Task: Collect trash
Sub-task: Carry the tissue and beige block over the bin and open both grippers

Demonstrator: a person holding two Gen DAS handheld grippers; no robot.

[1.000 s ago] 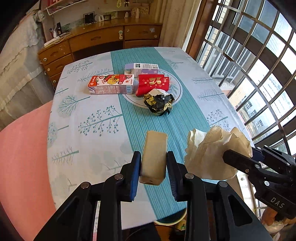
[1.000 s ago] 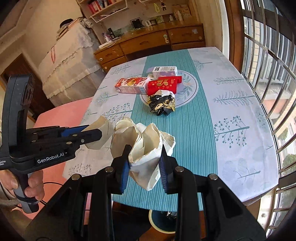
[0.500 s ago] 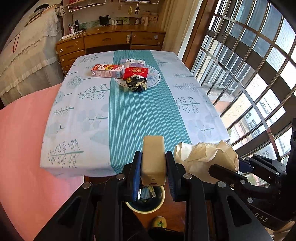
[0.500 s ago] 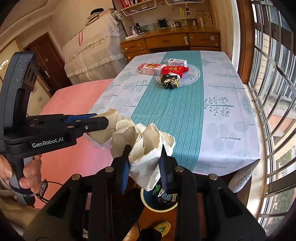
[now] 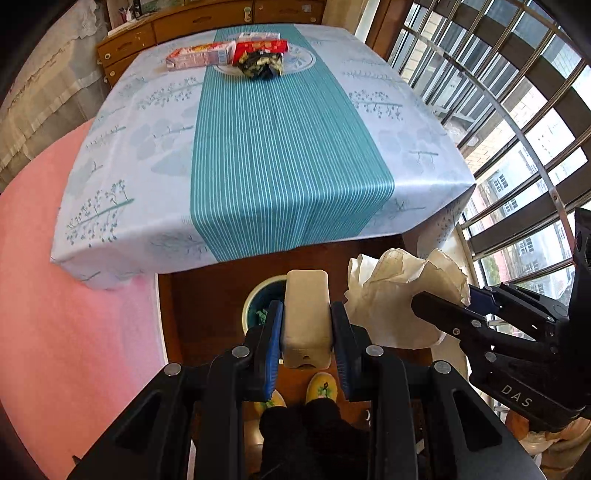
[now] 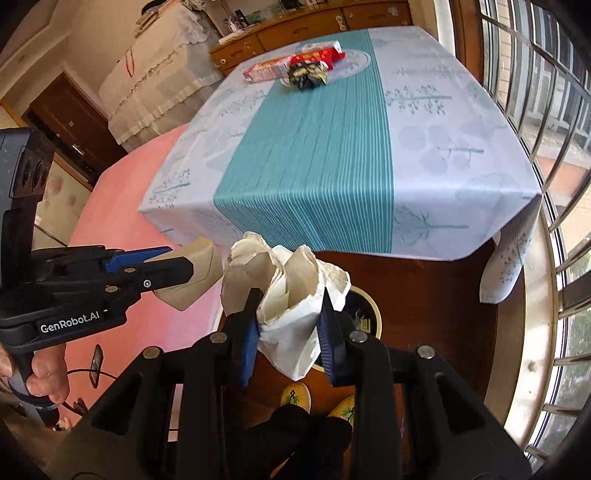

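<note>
My left gripper is shut on a beige carton, also seen in the right wrist view. My right gripper is shut on a crumpled white paper bag, also seen in the left wrist view. Both are held off the table's near edge, above a round trash bin on the floor, also seen in the right wrist view. More trash lies at the table's far end: a black-gold wrapper, a red packet and a pink-white carton.
The table has a teal-striped cloth. A pink cover lies to the left. Window bars run along the right. My yellow slippers stand on the brown floor below. A wooden dresser stands behind the table.
Both grippers have pulled back from the table and tilted down, carrying the carton and the paper bag. The trash bin and floor now show more fully below them.
</note>
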